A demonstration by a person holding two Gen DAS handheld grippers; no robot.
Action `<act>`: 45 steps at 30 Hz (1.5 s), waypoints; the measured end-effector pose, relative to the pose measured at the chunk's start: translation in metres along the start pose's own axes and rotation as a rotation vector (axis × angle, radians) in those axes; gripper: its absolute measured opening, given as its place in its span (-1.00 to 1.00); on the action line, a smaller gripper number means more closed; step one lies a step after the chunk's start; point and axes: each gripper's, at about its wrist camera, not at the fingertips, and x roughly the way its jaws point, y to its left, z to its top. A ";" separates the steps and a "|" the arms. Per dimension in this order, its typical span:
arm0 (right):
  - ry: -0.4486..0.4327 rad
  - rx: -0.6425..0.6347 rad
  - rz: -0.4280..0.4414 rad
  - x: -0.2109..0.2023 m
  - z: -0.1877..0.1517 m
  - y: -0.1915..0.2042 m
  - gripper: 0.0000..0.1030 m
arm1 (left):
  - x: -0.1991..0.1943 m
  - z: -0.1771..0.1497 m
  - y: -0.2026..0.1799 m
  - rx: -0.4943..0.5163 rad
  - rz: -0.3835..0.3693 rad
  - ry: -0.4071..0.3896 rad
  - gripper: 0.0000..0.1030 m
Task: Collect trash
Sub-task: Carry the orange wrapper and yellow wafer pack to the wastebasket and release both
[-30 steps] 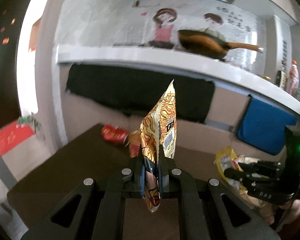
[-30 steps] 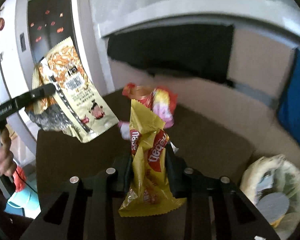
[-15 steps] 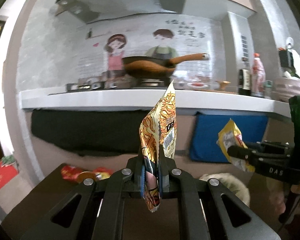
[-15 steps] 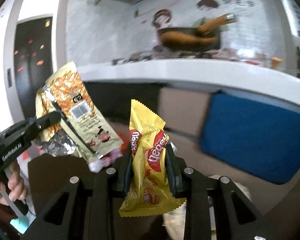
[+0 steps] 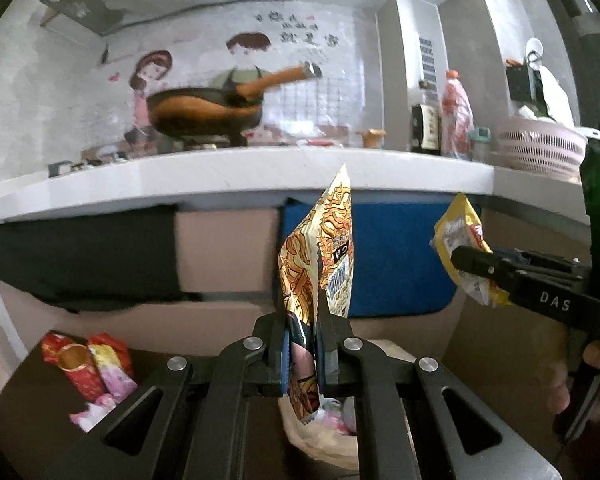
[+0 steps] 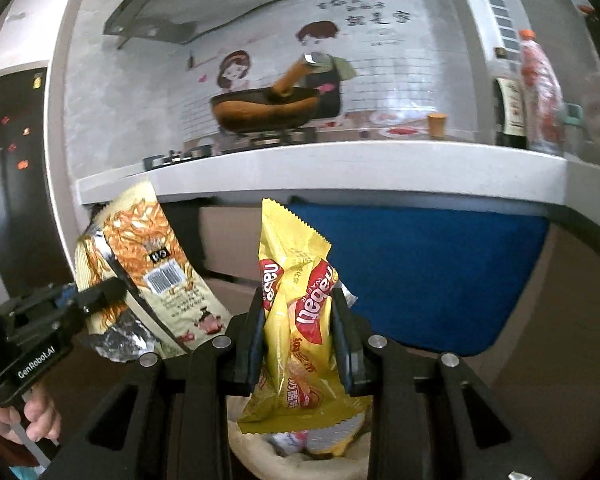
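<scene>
My left gripper is shut on an orange-and-gold noodle snack wrapper that stands upright between the fingers; the wrapper also shows at the left of the right wrist view. My right gripper is shut on a yellow Nabati wafer wrapper, which also shows at the right of the left wrist view. Both wrappers hang just above a cream waste basket, whose rim also shows in the right wrist view, holding some wrappers.
Red, yellow and pink wrappers lie on the dark table at the left. Behind is a white counter with a wok, bottles and a pink basket. A blue cloth hangs under it.
Both grippers have swung right and lifted, each still holding its wrapper. The waste basket now lies directly below them and the table wrappers have slid to the left.
</scene>
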 end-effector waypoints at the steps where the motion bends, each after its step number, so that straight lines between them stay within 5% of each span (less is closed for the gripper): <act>1: 0.003 0.006 -0.003 0.004 -0.001 -0.004 -0.47 | 0.006 -0.002 -0.003 -0.001 -0.007 0.012 -0.81; 14: 0.142 0.124 0.000 0.070 -0.052 -0.049 -0.47 | 0.084 -0.046 -0.009 -0.034 -0.067 0.183 -0.81; 30: 0.272 0.056 -0.068 0.139 -0.098 -0.039 -0.47 | 0.164 -0.098 0.009 -0.126 -0.128 0.352 -0.81; 41: 0.326 0.164 -0.035 0.160 -0.112 -0.068 -0.46 | 0.193 -0.121 -0.008 0.002 -0.090 0.505 -0.81; 45: 0.355 0.149 -0.032 0.165 -0.119 -0.061 -0.46 | 0.196 -0.128 -0.008 -0.006 -0.137 0.532 -0.78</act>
